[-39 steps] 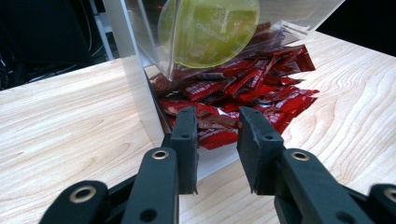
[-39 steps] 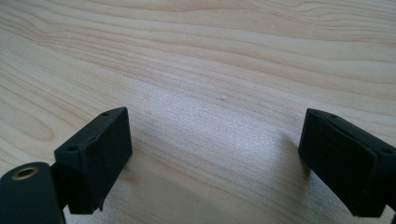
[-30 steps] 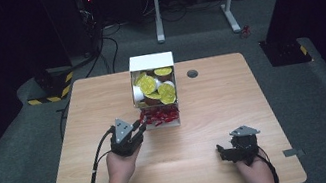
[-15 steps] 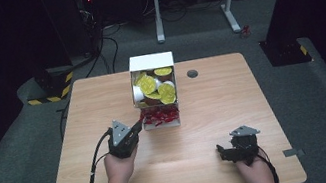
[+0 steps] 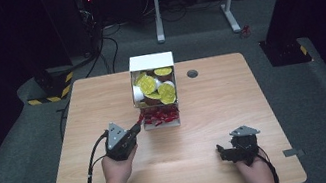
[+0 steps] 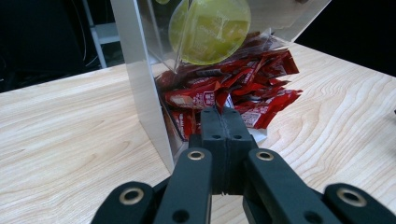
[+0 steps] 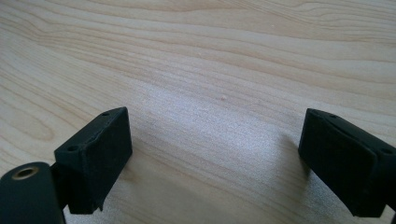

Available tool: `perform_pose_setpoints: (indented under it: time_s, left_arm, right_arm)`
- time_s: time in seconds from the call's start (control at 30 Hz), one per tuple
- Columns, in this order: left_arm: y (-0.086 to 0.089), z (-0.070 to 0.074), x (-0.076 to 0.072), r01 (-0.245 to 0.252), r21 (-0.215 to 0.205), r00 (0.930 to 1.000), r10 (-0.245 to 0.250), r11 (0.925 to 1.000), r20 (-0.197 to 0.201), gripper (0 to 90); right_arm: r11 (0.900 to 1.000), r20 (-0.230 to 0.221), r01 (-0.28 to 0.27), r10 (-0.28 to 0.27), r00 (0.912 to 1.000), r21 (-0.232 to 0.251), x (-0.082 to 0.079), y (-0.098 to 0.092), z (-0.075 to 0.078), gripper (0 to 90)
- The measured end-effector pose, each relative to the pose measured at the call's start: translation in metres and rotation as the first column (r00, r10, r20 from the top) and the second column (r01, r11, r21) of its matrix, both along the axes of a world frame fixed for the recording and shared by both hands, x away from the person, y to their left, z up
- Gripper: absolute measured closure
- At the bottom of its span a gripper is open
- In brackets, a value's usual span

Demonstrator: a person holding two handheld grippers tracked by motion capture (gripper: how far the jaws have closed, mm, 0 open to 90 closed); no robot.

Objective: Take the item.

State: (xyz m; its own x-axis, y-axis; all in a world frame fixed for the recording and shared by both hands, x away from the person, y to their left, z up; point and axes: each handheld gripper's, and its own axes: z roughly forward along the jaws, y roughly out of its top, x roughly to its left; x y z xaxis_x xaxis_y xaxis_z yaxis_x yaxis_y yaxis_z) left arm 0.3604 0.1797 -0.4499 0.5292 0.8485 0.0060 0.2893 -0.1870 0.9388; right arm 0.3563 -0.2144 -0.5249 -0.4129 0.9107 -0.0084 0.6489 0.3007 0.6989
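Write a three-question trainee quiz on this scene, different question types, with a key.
1. True or false: the left tool is shut.
2. Which tool has its jaws wide apart over bare table? A) left B) right
3. Fill in: the packets at the bottom of the dispenser are ____ in colour.

Key: 1 true; 2 B; 3 red.

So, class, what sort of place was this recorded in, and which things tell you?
Probably a lab or recording studio, not a home: a lone wooden table on grey carpet amid dark surroundings, cables trailing to equipment behind, and a clear dispenser box of yellow-lidded pods and red sachets.
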Motion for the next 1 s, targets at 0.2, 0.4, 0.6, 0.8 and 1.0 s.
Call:
perform_pose_setpoints:
  time_s: [0.2,0.4,0.6,0.8,1.0]
  left_arm:
    - [0.002,0.003,-0.008,-0.003,-0.011,0.9999,0.003,0.9999,0.011,89.9]
    - [0.004,0.006,-0.012,0.015,-0.048,0.9998,-0.015,0.9987,0.013,89.9]
    - [0.007,0.008,-0.015,0.014,-0.052,0.9997,-0.013,0.9985,0.02,89.9]
    - [0.007,0.01,-0.019,0.011,-0.051,0.9994,-0.009,0.9986,0.032,90.0]
    - [0.01,0.011,-0.021,0.01,-0.063,0.9994,-0.008,0.998,0.033,90.0]
  right_arm:
    - [1.0,-0.001,-0.003,0.003,1.0,-0.002,0.0,0.0,0.0,9.5]
    - [1.0,-0.003,0.0,0.0,1.0,0.0,0.0,0.0,0.0,9.5]
    - [1.0,-0.002,0.0,0.0,1.0,0.0,0.0,0.0,0.0,9.5]
    - [1.0,-0.001,-0.002,0.002,1.0,-0.001,0.0,0.0,0.0,9.5]
    - [1.0,-0.002,-0.001,0.001,1.0,0.0,0.0,0.0,0.0,9.5]
